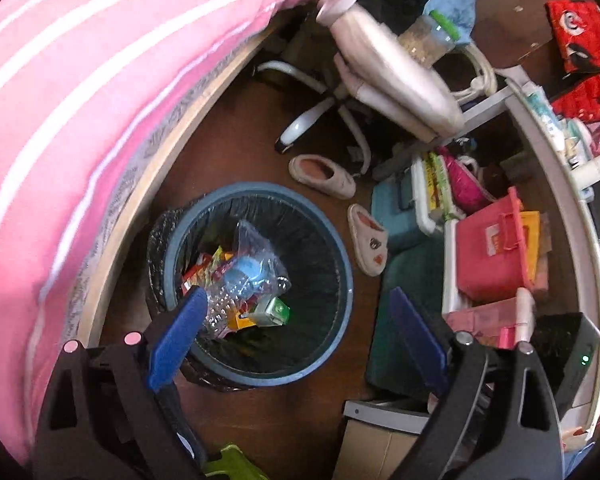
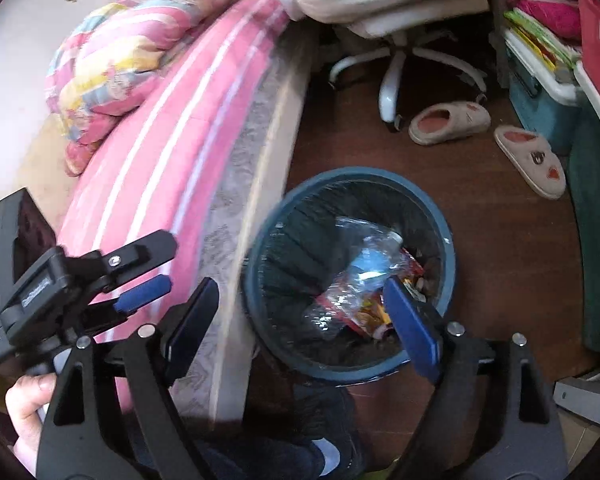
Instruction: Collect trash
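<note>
Below the left gripper [image 1: 296, 312], a round blue trash bin [image 1: 342, 264] lined with a black bag stands on the dark wooden floor [image 1: 236, 132], close beside the bed frame. Both blue fingers of this gripper are spread wide with nothing between them; the left finger overlaps the bin's near rim in the view, while the right finger lies over a dark green box. Inside the bin lie a crumpled clear plastic bottle [image 1: 244, 280] with a pale blue label, colourful snack wrappers [image 1: 208, 266] and a small green-and-white carton [image 1: 274, 312]. The right gripper [image 2: 300, 320] hovers above the same bin [image 2: 450, 256], its fingers likewise spread and empty, one over the bed's edge and the other over the bin's far side. To its left, the other gripper's black body and the hand [image 2: 28, 412] that holds it are visible. Beyond the bin, ahead of both grippers, a pair of pale slippers [image 2: 452, 122] rests on the floor near the white base of a swivel chair [image 2: 392, 80]. A pink striped bed [image 2: 172, 152] runs along the left of both views.
</note>
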Motion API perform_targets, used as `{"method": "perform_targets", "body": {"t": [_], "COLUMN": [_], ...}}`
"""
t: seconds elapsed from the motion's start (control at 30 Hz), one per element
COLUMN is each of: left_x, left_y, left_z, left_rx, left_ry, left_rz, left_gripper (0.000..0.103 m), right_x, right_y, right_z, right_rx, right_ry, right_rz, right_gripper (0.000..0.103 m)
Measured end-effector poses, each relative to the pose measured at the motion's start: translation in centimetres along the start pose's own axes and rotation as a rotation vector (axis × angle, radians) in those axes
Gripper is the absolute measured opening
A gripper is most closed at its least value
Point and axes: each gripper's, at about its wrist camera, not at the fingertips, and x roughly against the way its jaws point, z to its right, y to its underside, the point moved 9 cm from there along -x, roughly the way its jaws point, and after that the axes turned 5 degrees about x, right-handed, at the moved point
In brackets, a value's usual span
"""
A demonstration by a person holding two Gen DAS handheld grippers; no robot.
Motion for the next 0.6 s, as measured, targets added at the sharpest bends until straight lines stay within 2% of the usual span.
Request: {"method": "perform_targets", "body": {"t": [0.07, 0.2, 0.37, 0.4, 0.5, 0.6], "left_x": [1.8, 6.8, 15.4, 17.3, 22.3, 27.9], "left_y": [-0.3, -0.9, -1.8, -1.8, -1.3, -0.2], "left_z": [0.0, -0.1, -1.1, -1.6, -3.1, -5.7], "left_rx": [-0.001, 0.011, 0.049, 0.052, 0.063, 0.086], "left_ry": [0.0, 0.015, 0.031, 0.026, -0.016, -0.11], "left_rz": [0.045, 0.162, 0.345, 0.379, 0.463, 0.55], "left_gripper": [0.091, 0.091, 0.092, 0.092, 0.096, 0.097], "right_x": [1.2, 4.3, 7.1, 8.3, 9.7, 10.9], "right_y": [-0.2, -0.9, -0.8, -0.7, 0.0, 1.2], "right_z": [-1.8, -7.9, -14.0, -16.5, -20.8, -25.7], "right_rx": [0.039, 0.171, 0.294, 0.342, 0.426, 0.523], "right_ry": [-0.017, -0.074, -0.12, -0.138, -0.171, -0.212], "right_rz": [0.027, 0.087, 0.125, 0.151, 0.185, 0.215], "right_gripper": [0.088, 0.093, 0.097, 0.097, 0.098, 0.098]}}
